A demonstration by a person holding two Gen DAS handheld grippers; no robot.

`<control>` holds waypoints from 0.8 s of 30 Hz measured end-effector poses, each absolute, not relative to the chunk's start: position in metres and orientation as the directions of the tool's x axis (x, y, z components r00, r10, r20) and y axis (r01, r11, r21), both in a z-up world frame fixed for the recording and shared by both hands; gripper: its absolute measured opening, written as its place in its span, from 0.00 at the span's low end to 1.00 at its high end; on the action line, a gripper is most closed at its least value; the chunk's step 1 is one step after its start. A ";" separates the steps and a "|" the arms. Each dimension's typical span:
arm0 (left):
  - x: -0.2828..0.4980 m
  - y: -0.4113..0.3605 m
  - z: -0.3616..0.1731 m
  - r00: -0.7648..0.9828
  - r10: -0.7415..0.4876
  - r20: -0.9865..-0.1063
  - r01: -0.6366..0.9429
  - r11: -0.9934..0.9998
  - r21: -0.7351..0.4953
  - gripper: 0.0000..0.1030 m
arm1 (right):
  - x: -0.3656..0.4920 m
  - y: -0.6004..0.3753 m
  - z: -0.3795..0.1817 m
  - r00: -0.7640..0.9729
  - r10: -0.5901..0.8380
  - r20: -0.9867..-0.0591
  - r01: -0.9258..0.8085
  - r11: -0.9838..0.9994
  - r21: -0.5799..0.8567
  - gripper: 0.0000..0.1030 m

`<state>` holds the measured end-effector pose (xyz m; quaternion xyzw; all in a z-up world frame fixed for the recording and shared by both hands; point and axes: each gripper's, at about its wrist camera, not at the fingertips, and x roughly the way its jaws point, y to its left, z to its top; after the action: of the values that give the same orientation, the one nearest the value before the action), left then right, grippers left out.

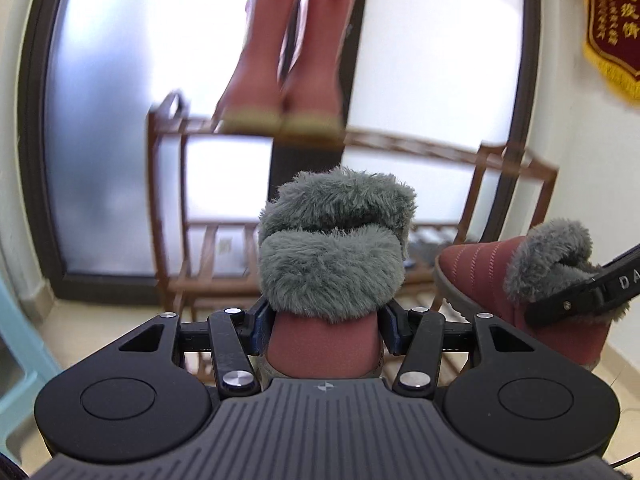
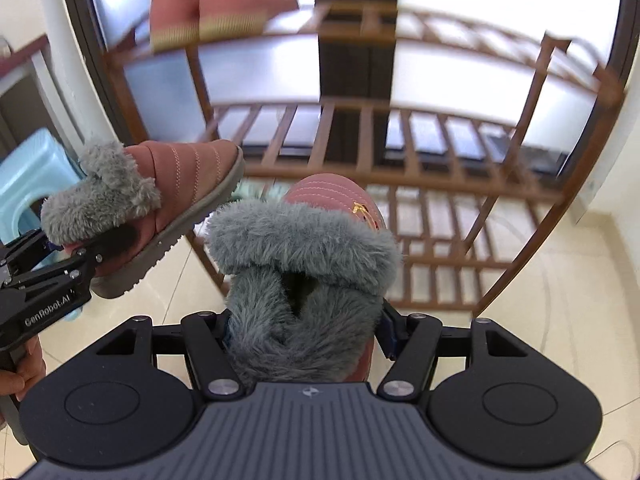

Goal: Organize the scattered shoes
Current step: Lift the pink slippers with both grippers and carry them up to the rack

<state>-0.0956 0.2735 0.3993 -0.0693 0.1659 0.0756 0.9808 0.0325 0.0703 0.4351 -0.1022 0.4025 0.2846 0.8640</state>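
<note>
My left gripper is shut on the heel of a dusty-red slipper with a grey fur cuff, held up in front of the wooden shoe rack. The same slipper and left gripper show at the left of the right wrist view. My right gripper is shut on the matching fur-lined slipper, which also shows at the right edge of the left wrist view. A pair of red boots stands on the rack's top shelf.
The rack has several slatted shelves and stands against a frosted glass door. A light-blue plastic stool is on the left. A red banner hangs on the right wall. The floor is pale tile.
</note>
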 end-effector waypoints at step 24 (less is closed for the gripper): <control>0.111 0.236 0.523 0.917 0.281 -0.284 -0.312 0.947 -0.070 0.53 | 0.207 0.106 0.549 0.659 0.376 -0.652 -0.440 0.895 0.072 0.66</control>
<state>0.1111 0.2356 0.5228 -0.0571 0.1362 0.1517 0.9773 0.2073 0.1062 0.5493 -0.0461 0.3469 0.2245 0.9095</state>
